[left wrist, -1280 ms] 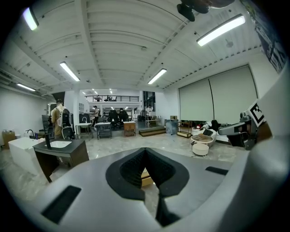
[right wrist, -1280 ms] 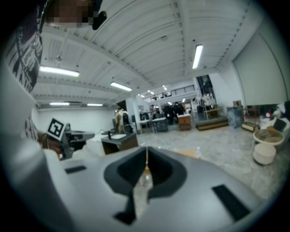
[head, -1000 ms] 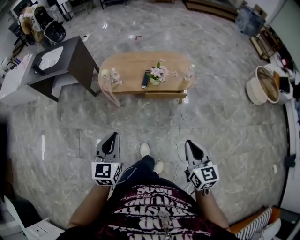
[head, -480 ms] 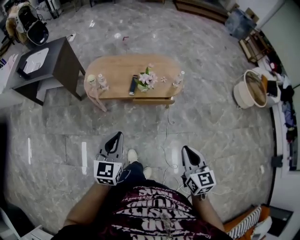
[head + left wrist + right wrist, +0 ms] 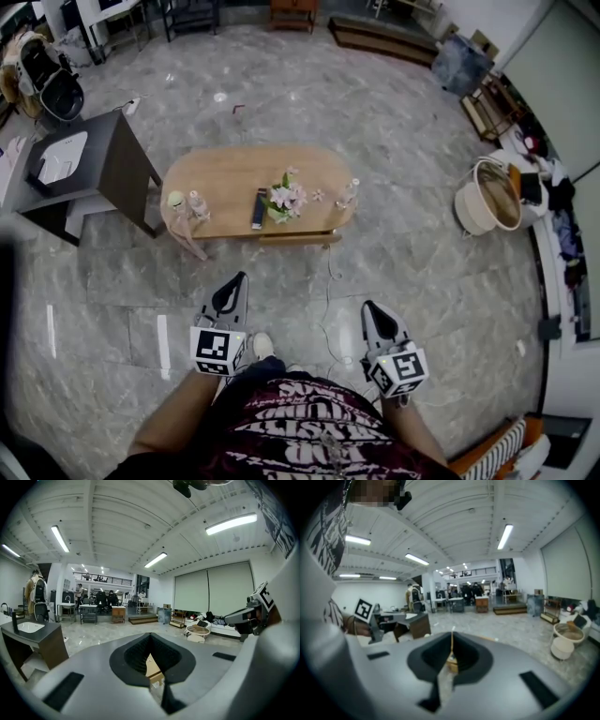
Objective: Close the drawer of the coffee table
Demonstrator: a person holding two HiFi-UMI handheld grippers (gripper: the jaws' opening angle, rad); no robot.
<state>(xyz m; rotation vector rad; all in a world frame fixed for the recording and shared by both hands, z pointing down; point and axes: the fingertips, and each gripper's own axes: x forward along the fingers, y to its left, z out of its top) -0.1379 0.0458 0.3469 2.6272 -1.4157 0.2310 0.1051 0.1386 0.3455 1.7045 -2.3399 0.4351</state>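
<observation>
The oval wooden coffee table [image 5: 225, 178] stands on the grey floor ahead of me. Its drawer [image 5: 296, 238] sticks out a little from the near side. A remote [image 5: 258, 208], a small flower pot [image 5: 285, 199], bottles and a cup are on top. My left gripper [image 5: 238, 279] and right gripper [image 5: 367, 307] are both held short of the table, pointing at it, shut and empty. In the left gripper view the shut jaws [image 5: 150, 638] show a sliver of the table [image 5: 153, 667] between them. The right gripper view [image 5: 452, 639] shows the same.
A dark side table [image 5: 120, 159] with a white basin stands at the left. A round tub [image 5: 486, 199] sits at the right. A cable [image 5: 328, 292] trails over the floor from the table toward me. A pink cloth [image 5: 190, 236] hangs off the table's left end.
The person has stepped forward, and both grippers have come nearer to the coffee table. The table sits lower in the head view. Both jaws have stayed shut.
</observation>
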